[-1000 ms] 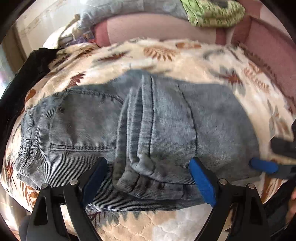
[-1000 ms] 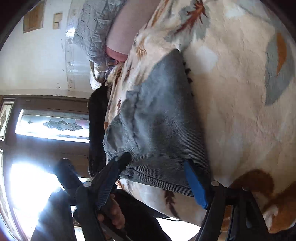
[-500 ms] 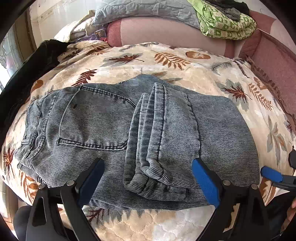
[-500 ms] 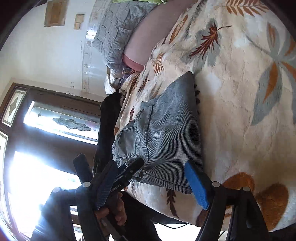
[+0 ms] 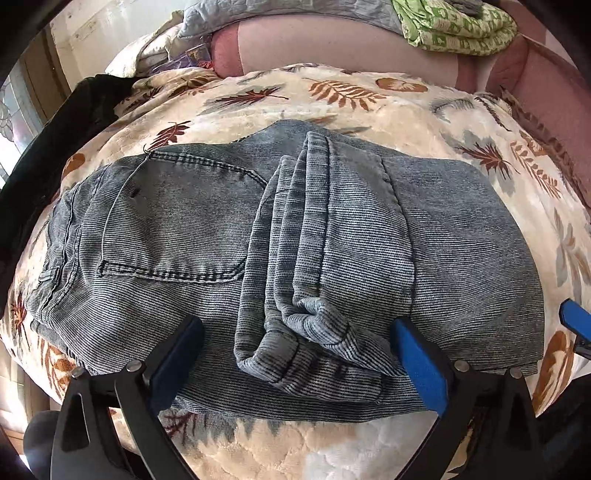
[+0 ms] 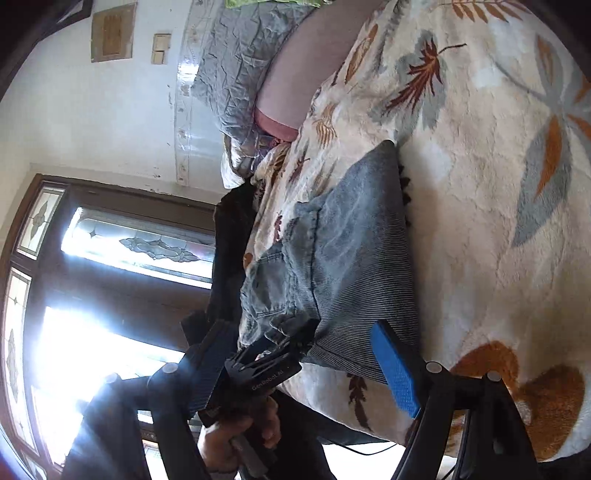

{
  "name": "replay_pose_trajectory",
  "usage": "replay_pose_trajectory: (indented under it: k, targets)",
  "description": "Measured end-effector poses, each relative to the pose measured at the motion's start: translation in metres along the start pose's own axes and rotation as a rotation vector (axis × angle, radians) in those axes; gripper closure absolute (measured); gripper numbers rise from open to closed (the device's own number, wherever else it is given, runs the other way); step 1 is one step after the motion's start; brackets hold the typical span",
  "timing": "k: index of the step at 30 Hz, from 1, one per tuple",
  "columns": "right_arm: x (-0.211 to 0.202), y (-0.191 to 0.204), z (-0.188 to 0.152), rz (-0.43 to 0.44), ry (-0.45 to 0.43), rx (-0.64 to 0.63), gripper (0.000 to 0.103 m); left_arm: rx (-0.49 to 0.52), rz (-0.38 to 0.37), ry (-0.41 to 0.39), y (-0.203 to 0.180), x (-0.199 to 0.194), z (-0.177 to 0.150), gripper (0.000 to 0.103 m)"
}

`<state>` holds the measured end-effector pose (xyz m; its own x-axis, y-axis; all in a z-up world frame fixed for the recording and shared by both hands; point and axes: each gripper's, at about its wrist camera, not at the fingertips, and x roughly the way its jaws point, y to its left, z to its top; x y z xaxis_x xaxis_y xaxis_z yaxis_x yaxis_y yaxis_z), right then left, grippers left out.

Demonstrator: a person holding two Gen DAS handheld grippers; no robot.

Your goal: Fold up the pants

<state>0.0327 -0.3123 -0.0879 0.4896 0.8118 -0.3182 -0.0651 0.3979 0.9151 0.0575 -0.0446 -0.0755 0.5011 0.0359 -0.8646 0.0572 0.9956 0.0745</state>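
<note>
Both grippers, left gripper (image 5: 295, 354) and right gripper (image 6: 306, 365), are gaping wide, empty, hovering over folded jeans (image 5: 280, 251); I'd be pinching the bunched hem flat.

Faded grey-blue ribbed denim pants (image 5: 207, 236), matt and finely corded with raised stitched seams, lie on a plush, quilted fleece blanket (image 5: 369, 99) printed with leaves. The left gripper (image 5: 295, 354) has matt black plastic arms, metal rivets and textured blue rubbery pads (image 5: 421, 362). Behind, a smooth pink upholstered backrest (image 5: 332, 48) carries a crinkled grey quilt (image 5: 280, 11). Leaded glass sits in a dark glossy wooden window frame (image 6: 110, 295).
</note>
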Motion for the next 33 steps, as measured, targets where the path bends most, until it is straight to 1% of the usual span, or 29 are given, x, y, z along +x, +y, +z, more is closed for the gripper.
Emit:
replay_pose_trajectory:
  k: [3,5,7,8,9,10,11,12,13,15,18,20,22,23,24,25,26,28,30,33]
  targets:
    - [0.012,0.013,0.015,0.003,0.016,0.001,0.023,-0.007,-0.016,-0.007,0.001,0.002,0.001,0.001]
    - [0.029,0.025,0.033,-0.04,0.051,-0.019,0.023,0.005,-0.026,-0.019,0.002,0.002,0.001,0.001]
    - [0.045,0.033,0.049,-0.052,0.075,-0.025,0.023,0.003,-0.044,-0.029,0.006,0.004,-0.001,0.001]
    - [0.057,0.033,0.055,-0.081,0.103,-0.027,0.023,0.006,-0.048,-0.035,0.007,0.004,-0.004,0.001]
    - [0.069,0.027,0.059,-0.154,0.131,-0.013,0.023,0.009,-0.051,-0.039,0.004,0.006,-0.004,0.001]
    - [0.083,0.015,0.059,-0.249,0.174,0.017,0.023,0.012,-0.055,-0.041,0.004,0.008,-0.003,0.001]
    - [0.095,0.002,0.058,-0.304,0.223,0.054,0.023,0.017,-0.058,-0.04,0.004,0.009,-0.003,0.001]
    - [0.096,0.0,0.057,-0.299,0.201,0.061,0.023,0.025,-0.066,-0.045,0.005,0.008,-0.002,0.001]
    - [0.093,0.007,0.058,-0.301,0.191,0.057,0.023,0.028,-0.079,-0.05,0.007,0.007,-0.002,0.001]
    - [0.087,0.024,0.06,-0.282,0.182,0.009,0.023,0.031,-0.101,-0.07,0.01,0.006,-0.004,0.001]
    - [0.089,0.04,0.076,-0.311,0.158,-0.033,0.023,0.053,-0.091,-0.102,0.008,0.005,-0.008,0.001]
    - [0.099,0.032,0.092,-0.325,0.163,-0.034,0.023,0.053,-0.101,-0.11,0.009,0.006,-0.008,0.001]
    - [0.112,0.011,0.109,-0.38,0.179,0.007,0.023,0.06,-0.109,-0.113,0.009,0.006,-0.008,0.001]
    - [0.116,-0.005,0.114,-0.375,0.172,0.061,0.023,0.063,-0.112,-0.115,0.01,0.006,-0.008,0.001]
    - [0.115,-0.015,0.116,-0.324,0.153,0.116,0.023,0.066,-0.114,-0.119,0.01,0.006,-0.008,0.001]
    - [0.111,-0.018,0.117,-0.299,0.137,0.147,0.023,0.069,-0.115,-0.127,0.01,0.006,-0.008,0.001]
    - [0.106,-0.013,0.116,-0.292,0.129,0.141,0.023,0.072,-0.117,-0.133,0.01,0.006,-0.009,0.001]
    - [0.094,0.006,0.108,-0.289,0.117,0.055,0.023,0.069,-0.128,-0.143,0.011,0.004,-0.01,0.001]
    - [0.081,0.02,0.092,-0.226,0.115,0.006,0.023,0.043,-0.148,-0.149,0.016,0.0,-0.01,0.001]
    - [0.063,0.031,0.06,-0.131,0.106,-0.038,0.023,-0.026,-0.12,-0.205,0.027,-0.018,-0.014,0.001]
